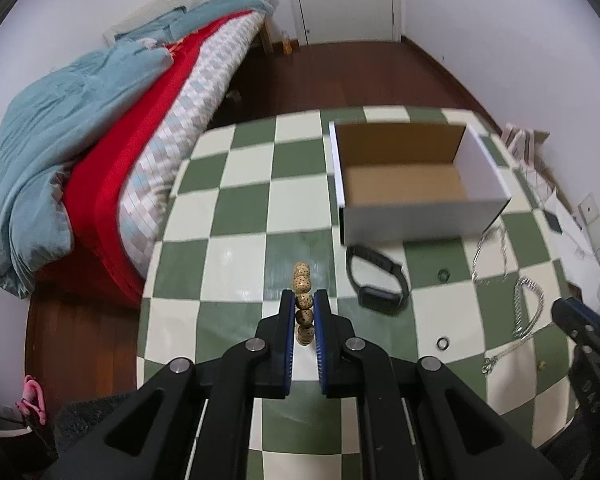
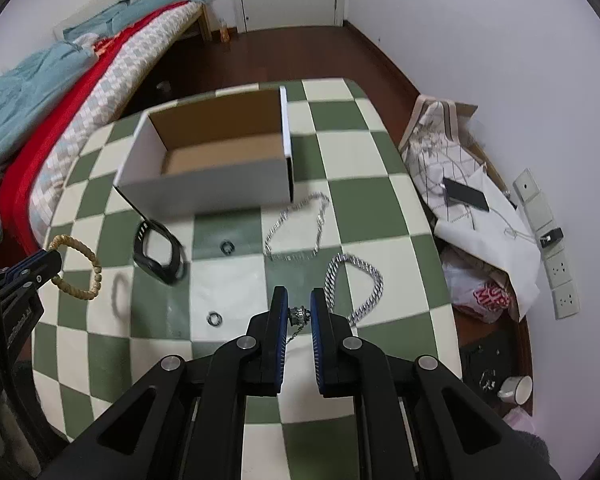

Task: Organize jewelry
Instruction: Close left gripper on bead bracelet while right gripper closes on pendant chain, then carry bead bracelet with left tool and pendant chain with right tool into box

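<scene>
Gripping beaded bracelet (image 1: 303,304) in left gripper (image 1: 303,312), clamped, lifted off checkered table (image 1: 236,256). Pinching thin chain's pendant (image 2: 299,314) in right gripper (image 2: 299,314), chain trailing onto table. Likely mid-pickup; next, carrying both over open box (image 2: 204,188), nothing inside visible, and releasing.

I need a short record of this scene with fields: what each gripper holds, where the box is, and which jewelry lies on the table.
left gripper: shut on beaded bracelet, lifted above the table
right gripper: shut on clasp end of the silver chain, the rest lying on the table
box: open, empty, at the far side of the checkered table
second chain: on the table, before the box
black watch: on the table, near the box
rings: two small dark ones on the table
</scene>
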{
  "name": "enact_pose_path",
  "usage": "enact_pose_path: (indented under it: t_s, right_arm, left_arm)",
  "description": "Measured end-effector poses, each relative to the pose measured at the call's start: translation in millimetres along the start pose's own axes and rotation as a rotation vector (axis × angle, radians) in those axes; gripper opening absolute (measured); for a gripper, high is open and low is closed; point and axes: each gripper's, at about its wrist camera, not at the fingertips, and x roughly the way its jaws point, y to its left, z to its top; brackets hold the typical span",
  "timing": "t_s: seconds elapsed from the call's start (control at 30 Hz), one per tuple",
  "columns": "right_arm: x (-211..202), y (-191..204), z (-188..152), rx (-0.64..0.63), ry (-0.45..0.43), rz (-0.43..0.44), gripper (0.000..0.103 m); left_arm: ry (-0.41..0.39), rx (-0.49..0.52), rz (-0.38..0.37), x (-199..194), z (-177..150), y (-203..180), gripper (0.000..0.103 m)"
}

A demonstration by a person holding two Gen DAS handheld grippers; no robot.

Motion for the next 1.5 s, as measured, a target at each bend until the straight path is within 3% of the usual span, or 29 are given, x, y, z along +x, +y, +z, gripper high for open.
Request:
enact_pose_path:
  t_s: [0.43,0.83,1.1,1.43,1.5]
  right_arm:
    - [-42,11,54,-0.002,-0.148,0.007,0.012]
    - [-56,18,131,-0.017,-0.254,0.016,0.012]
    - [-20,12,171,0.013,-0.200,0.102,0.011]
    - [55,14,195,0.020,-0.061,0.179,0.012]
    - [69,18,200,0.005,-0.019,0.200,0.012]
  left_arm:
    - [-0.118,-0.034,-0.061,-45,51,-10,0.006]
    - [-0.169,-0.052,-0.095,-39,115,-9,0.006]
    - [-0.112,-0.057,-0.133,0,149,-11,0.006]
    - [0.035,-0.083,-0.223,66,159,-24,0.007]
    - [0.049,-0.096,-0.235,72,160,-24,0.011]
